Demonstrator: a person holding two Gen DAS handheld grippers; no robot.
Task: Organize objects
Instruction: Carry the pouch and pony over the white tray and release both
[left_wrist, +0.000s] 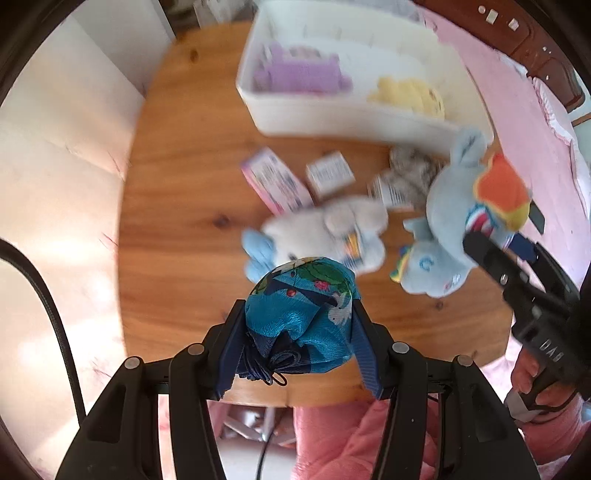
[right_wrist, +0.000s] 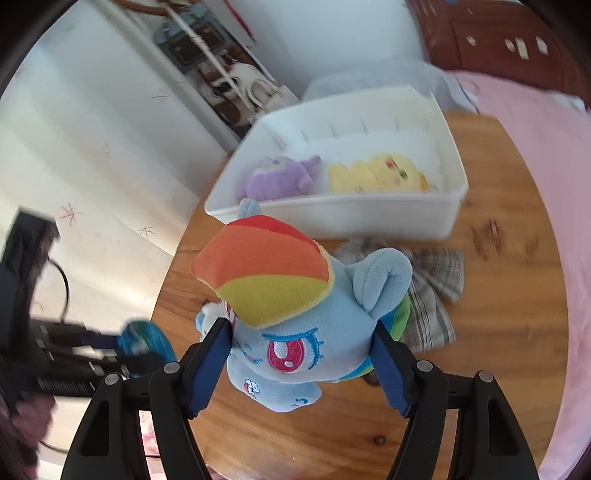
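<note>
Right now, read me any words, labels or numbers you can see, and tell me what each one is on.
"DAB", roughly, sideways on the black body of the right gripper, left wrist view; uncertain.
Printed labels on the pink box and the small white box: too blurred to read.
Tag on the white plush: blurred.
Blue pony plush: embroidered pictures only, no words.

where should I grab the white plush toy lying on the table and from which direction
Grip the white plush toy across its soft round middle, coming from above. It lies flat on the wooden table, with boxes behind it, so its sides are crowded.
</note>
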